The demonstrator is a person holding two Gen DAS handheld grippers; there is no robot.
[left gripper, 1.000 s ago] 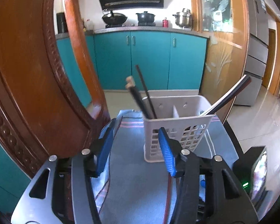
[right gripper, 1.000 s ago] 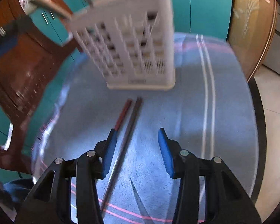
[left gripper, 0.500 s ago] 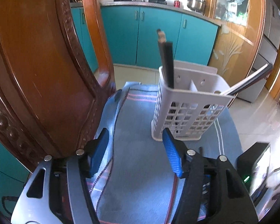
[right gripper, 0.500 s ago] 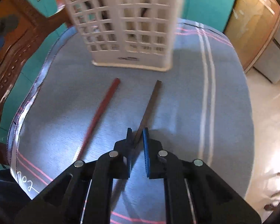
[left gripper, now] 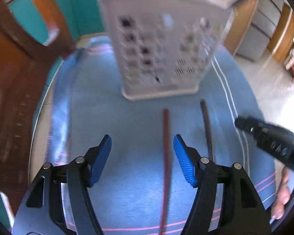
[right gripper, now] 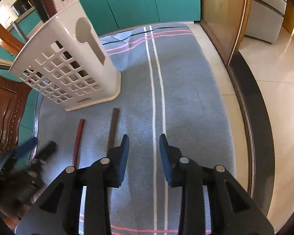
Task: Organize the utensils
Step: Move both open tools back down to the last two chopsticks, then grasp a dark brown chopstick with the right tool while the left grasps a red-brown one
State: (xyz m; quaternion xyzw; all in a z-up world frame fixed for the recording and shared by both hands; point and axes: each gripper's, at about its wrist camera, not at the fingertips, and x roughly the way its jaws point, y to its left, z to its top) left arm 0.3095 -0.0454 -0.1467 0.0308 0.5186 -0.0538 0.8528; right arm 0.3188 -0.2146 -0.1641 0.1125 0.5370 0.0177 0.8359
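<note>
Two chopsticks lie apart on the blue cloth in front of a white slotted basket (right gripper: 68, 68) (left gripper: 160, 49). The red chopstick (left gripper: 166, 146) (right gripper: 78, 139) runs under my left gripper (left gripper: 142, 139), between its blue pads and nearer the right one. Those jaws are opening and do not touch it. The dark brown chopstick (right gripper: 112, 129) (left gripper: 206, 129) lies just left of my right gripper (right gripper: 144, 139). That gripper's jaws are opening over a white stripe, with nothing between them. More dark chopsticks (right gripper: 43, 0) stand in the basket. The left wrist view is blurred.
A carved wooden chair (left gripper: 19, 78) (right gripper: 4, 101) stands close on the left. The cloth (right gripper: 186, 98) covers a round table whose dark rim (right gripper: 249, 117) curves along the right. Teal cabinets (right gripper: 147, 0) and a tiled floor lie beyond.
My left gripper dropped and tipped down over the red chopstick. My right gripper, nearly shut at the dark chopstick half a second ago, opened and slid right, off the chopstick.
</note>
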